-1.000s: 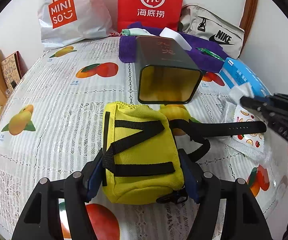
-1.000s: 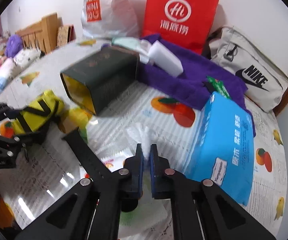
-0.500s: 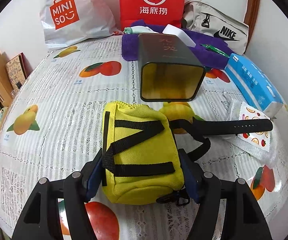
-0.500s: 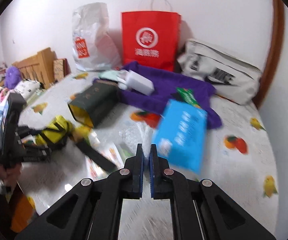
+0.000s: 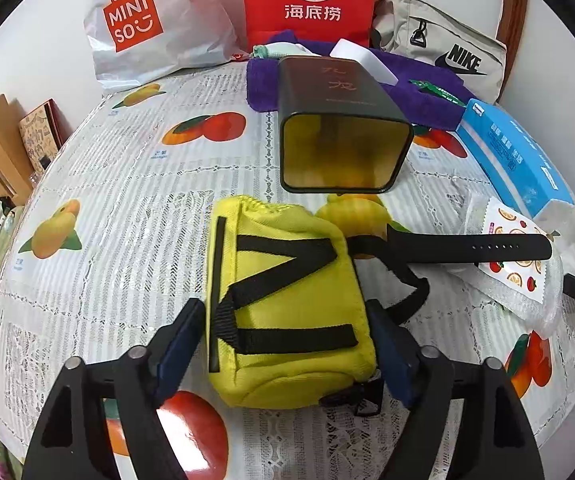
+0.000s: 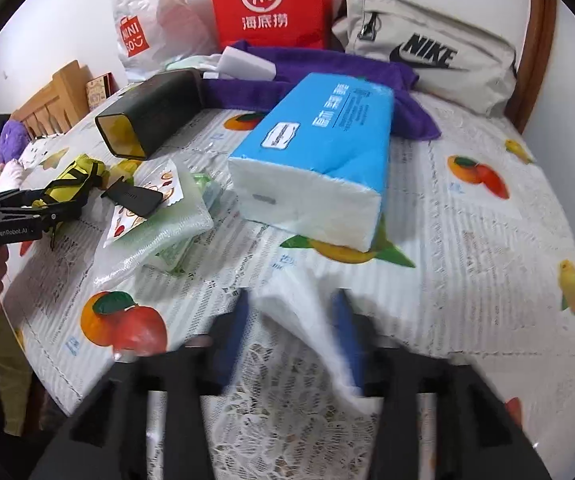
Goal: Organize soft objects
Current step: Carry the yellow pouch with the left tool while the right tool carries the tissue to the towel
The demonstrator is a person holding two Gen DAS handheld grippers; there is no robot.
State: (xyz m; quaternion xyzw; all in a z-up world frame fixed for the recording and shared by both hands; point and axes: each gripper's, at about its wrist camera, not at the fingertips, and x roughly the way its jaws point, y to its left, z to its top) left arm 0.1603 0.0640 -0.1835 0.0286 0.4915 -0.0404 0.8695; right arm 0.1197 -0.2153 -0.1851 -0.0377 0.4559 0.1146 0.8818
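— Pouch (image 5: pixel 287 304) first: yellow, flat on the table (image 5: pixel 127 200), just before the open mouth of the tin (image 5: pixel 343 136), black strap (image 5: pixel 467 246) trailing off to the side.

— Held?

— Not gripped. Left fingers (image 5: pixel 179 340) just opened wider, standing one on each side of the pouch, one pad clear of the cloth, the other at most brushing it.

— And the right side?

— Right fingers (image 6: pixel 235 332) blurred, just opened from shut to about half-wide. Loose white tissue (image 6: pixel 295 320) lying between them on the table, near the front edge, just in front of the blue tissue pack (image 6: pixel 327 152). Nothing pinched.

— So which step?

— Looks like letting go: tissue laid down apart from the pack, pouch set down and released. Tidying hardly begun, judging by the sachets (image 6: pixel 147 208) and strap scattered mid-table.

— Next move?

— Probably lifting both sets of fingers straight up and clear, without dragging tissue or pouch along. Then picking the next soft thing, approaching from above with fingers wide. Gentle closing needed on anything this thin; easy to crumple or push the tissue off the edge.
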